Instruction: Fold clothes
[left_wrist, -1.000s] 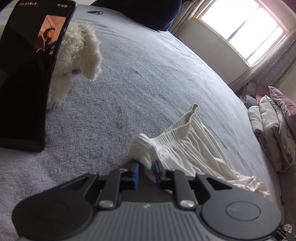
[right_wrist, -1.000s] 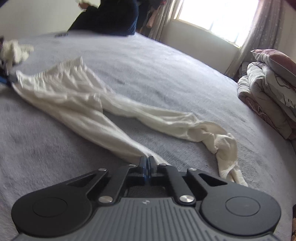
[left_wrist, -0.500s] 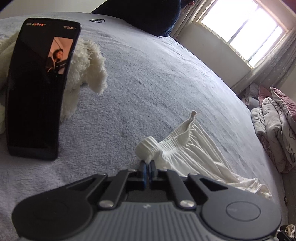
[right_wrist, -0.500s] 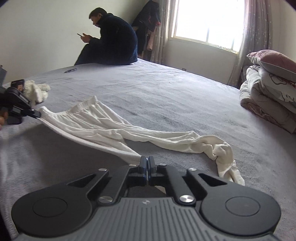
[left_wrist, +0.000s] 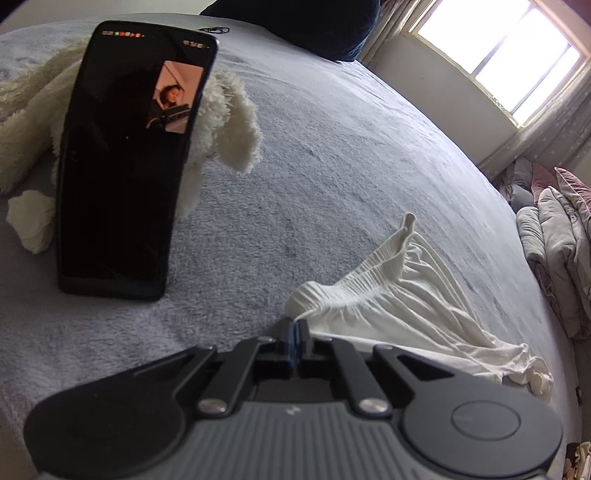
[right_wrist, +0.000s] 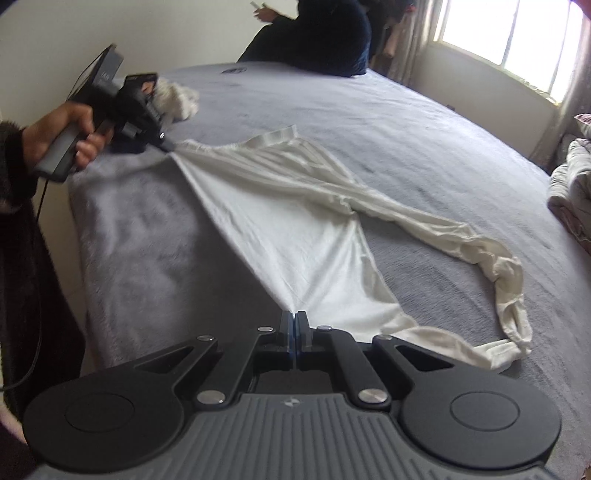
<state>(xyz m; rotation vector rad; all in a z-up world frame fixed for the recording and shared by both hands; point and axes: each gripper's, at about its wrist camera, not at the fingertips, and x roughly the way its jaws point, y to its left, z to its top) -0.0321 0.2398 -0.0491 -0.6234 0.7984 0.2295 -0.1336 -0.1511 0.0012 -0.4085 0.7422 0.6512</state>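
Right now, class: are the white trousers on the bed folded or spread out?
Spread, not folded. The white trousers lie stretched between the left gripper at the waistband and the right gripper at one leg; the other leg trails across the bed.

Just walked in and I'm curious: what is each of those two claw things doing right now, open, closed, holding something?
Left gripper: shut on the waistband of the white trousers.
Right gripper: shut on one leg of the trousers.
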